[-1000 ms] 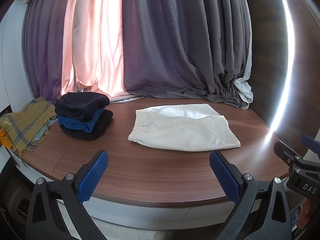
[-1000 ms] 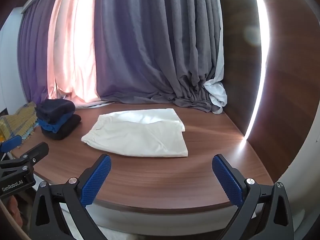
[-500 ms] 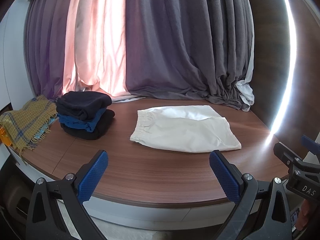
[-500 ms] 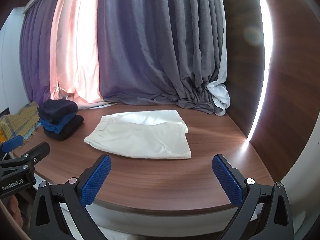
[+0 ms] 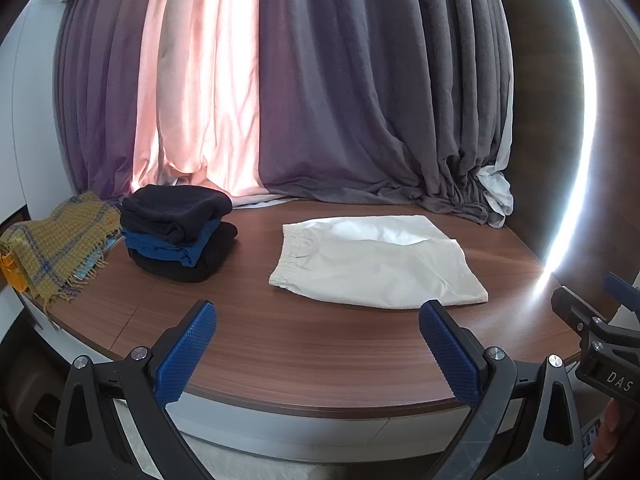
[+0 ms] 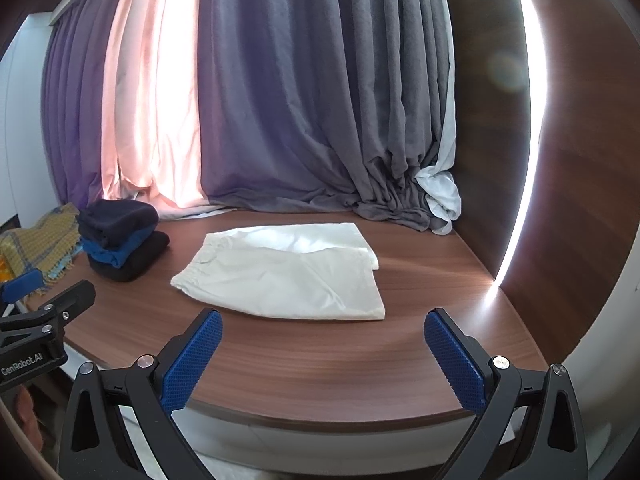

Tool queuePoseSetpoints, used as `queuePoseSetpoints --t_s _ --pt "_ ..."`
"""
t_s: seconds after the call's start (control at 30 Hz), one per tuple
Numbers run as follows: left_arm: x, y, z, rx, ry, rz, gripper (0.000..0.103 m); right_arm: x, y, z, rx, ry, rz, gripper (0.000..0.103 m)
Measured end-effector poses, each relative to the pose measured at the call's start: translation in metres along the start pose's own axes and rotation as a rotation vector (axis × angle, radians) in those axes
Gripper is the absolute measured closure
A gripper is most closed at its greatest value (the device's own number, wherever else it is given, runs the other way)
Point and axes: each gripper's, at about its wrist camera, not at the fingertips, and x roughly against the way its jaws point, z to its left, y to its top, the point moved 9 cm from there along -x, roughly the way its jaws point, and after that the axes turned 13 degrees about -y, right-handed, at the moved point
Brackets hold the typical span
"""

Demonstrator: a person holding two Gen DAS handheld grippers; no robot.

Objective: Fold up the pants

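One big brown table fills the space in front of both tools. On it, about in the middle, lie the cream pants, flat and already folded over once, it seems. Their long side runs left to right, with the stretchy waist at the left end and the leg ends at the right. A pile of dark folded clothes sits to the left of the pants, a little apart from them.

The left gripper and the right gripper both hang at the near edge of the table, spread wide with nothing in them. The pants lie straight ahead of both, well apart from the blue pads. I think the left gripper is nearer the waist end and the right gripper is nearer the leg ends, so each could reach forward to its own end for the next fold.
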Motion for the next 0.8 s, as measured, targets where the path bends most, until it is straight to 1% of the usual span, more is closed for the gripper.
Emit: queuePoseSetpoints --t_s 0.8 --pt "0.0038 -0.0009 0.0049 0.004 -0.002 -0.013 0.000 0.0048 0.0020 0.0046 0.004 0.007 -0.023 0.001"
